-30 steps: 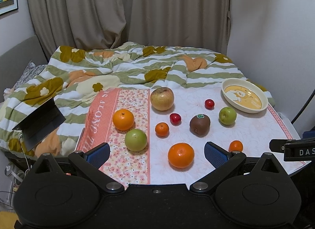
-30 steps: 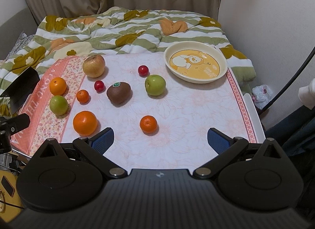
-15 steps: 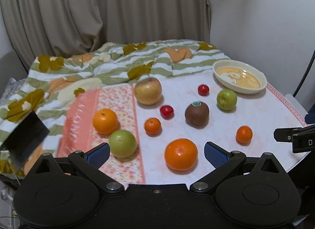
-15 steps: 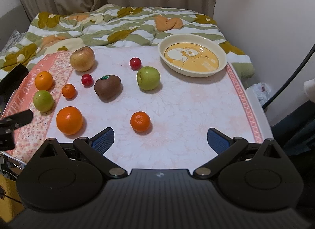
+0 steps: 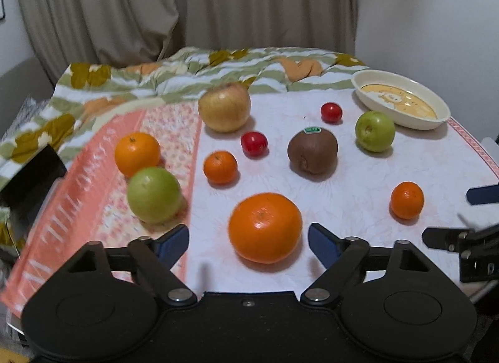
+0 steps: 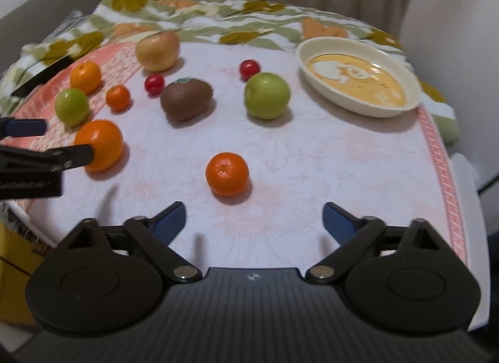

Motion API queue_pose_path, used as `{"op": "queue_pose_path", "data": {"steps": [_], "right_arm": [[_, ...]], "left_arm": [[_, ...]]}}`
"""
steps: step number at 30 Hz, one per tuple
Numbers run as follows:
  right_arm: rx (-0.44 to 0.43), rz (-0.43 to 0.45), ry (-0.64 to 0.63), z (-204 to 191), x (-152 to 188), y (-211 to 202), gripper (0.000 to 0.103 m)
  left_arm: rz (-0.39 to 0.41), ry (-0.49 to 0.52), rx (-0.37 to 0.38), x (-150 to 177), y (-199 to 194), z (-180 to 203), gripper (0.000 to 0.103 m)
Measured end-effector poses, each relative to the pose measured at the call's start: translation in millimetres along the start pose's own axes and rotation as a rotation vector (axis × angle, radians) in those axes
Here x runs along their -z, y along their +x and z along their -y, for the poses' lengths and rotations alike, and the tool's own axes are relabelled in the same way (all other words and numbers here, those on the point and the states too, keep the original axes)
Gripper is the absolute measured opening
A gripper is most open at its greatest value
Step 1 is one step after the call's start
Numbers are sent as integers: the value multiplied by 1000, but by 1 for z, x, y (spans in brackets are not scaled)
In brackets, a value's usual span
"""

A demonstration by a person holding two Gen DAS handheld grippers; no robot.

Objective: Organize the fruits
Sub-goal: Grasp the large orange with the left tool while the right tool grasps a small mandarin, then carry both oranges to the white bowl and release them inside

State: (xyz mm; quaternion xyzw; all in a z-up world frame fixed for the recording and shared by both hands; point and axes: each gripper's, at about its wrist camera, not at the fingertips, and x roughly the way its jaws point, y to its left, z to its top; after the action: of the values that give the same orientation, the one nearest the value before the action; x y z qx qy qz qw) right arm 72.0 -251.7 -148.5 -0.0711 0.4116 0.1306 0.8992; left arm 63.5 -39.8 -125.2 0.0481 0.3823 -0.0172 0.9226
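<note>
Several fruits lie on a white flowered cloth. My left gripper (image 5: 248, 244) is open, and a large orange (image 5: 265, 227) sits just beyond its fingertips. My right gripper (image 6: 254, 222) is open, and a small mandarin (image 6: 227, 173) lies just ahead of it. Further back are a brown kiwi (image 5: 312, 151), a green apple (image 6: 267, 95), a second green apple (image 5: 153, 194), an orange (image 5: 137, 153), a small mandarin (image 5: 220, 166), two red cherry tomatoes (image 5: 254, 143) (image 5: 331, 112) and a yellow apple (image 5: 224, 107). A cream bowl (image 6: 358, 77) stands empty at the back right.
A striped flowered blanket (image 5: 193, 70) lies behind the cloth, with curtains and a wall beyond. A black object (image 5: 34, 172) sits at the left edge. An orange patterned band (image 5: 93, 182) borders the cloth's left side. The table edge drops off at right (image 6: 467, 176).
Both grippers have moved forward and lower toward the fruit. The large orange is now close between the left fingertips; the small mandarin is nearer the right gripper. No fruit has moved.
</note>
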Motion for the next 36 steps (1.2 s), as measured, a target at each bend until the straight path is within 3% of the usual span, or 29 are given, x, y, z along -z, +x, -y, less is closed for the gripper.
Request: {"op": "queue_pose_path", "data": {"steps": [8, 11, 24, 26, 36], "right_arm": [[-92, 7, -76, 6, -4, 18, 90], [-114, 6, -105, 6, -6, 24, 84], [-155, 14, -160, 2, -18, 37, 69], [-162, 18, -169, 1, -19, 38, 52], [-184, 52, -155, 14, -26, 15, 52]], "left_arm": [[-4, -51, -56, -3, 15, 15, 82], [-23, -69, -59, -4, 22, 19, 65], [-28, -90, -88, -1, 18, 23, 64], [-27, -87, -91, 0, 16, 24, 63], [-5, -106, -98, -7, -14, 35, 63]]}}
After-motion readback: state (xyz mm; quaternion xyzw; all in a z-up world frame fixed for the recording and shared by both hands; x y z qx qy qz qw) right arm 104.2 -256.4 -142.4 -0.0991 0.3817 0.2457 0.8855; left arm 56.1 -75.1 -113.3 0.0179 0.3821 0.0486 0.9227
